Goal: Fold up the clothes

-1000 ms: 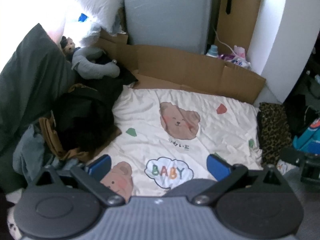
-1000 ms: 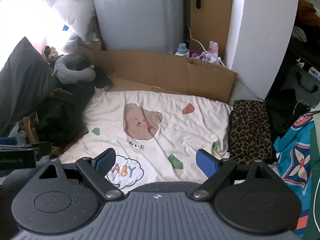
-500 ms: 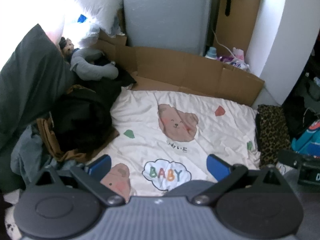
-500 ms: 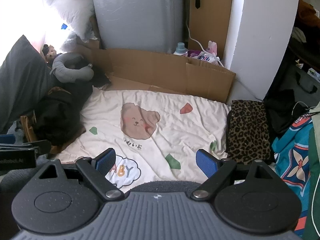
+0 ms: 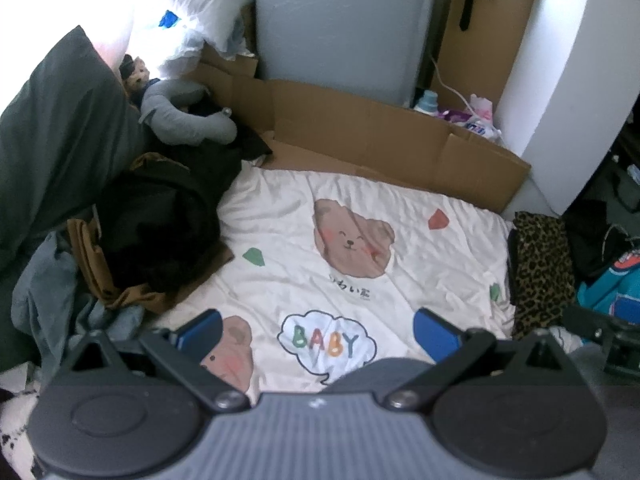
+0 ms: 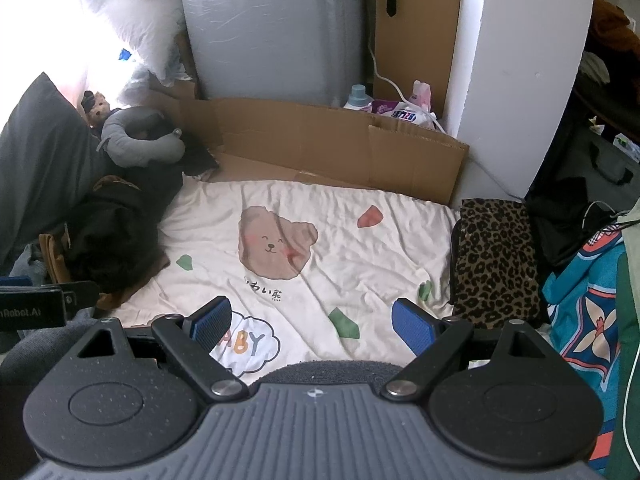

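While both the left gripper (image 5: 316, 330) and right gripper (image 6: 310, 322) are held wide open and empty, the dark clothes pile (image 5: 160, 220), ahead-left of the jaws, is judged soft, light, best pinched at an edge.

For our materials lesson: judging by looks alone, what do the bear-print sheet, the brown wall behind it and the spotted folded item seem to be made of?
Bear-print sheet: soft woven cloth, probably cotton, matte; it creases finely.
Brown wall: corrugated cardboard, dull; flat panels with fold lines and a raw cut edge.
Spotted folded item: leopard-print fabric, possibly slightly fuzzy; too small to tell.
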A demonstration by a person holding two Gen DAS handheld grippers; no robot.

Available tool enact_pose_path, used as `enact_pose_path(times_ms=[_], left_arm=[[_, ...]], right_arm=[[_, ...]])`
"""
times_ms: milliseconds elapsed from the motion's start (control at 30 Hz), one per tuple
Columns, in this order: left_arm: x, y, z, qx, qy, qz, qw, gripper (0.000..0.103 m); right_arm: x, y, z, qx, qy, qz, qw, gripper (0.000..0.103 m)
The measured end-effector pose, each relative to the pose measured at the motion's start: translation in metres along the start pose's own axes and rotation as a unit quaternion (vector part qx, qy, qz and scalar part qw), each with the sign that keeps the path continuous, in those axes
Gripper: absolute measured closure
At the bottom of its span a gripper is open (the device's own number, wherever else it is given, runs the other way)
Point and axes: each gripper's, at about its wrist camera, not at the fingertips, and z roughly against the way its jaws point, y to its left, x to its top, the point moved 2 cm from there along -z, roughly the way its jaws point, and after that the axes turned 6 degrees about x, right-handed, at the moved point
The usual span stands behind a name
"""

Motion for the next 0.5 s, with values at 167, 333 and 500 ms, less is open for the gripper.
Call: enact_pose_path(times_ms=[167,333,500], left_arm=[[-0.0004,0.0015,-0.0014,-0.002,0.003,0.007,1.0000,0.000],[-0.0003,0.0017,-0.0020,-0.001,0.004,0.009,1.0000,0.000],[-0.0017,0.0003,-0.0017,0.003,0.002,0.007,1.0000,0.000]], right_arm=[[-0.0002,-0.0035,-0.0004,0.001,-0.001,-0.004,1.000,0.011],[-0.0002,-0.0056,-0.0001,0.000,-0.001,-0.003,1.000,0.011],[0.0000,-0.0061,0.0006,0.000,-0.002,-0.004,1.000,0.011]])
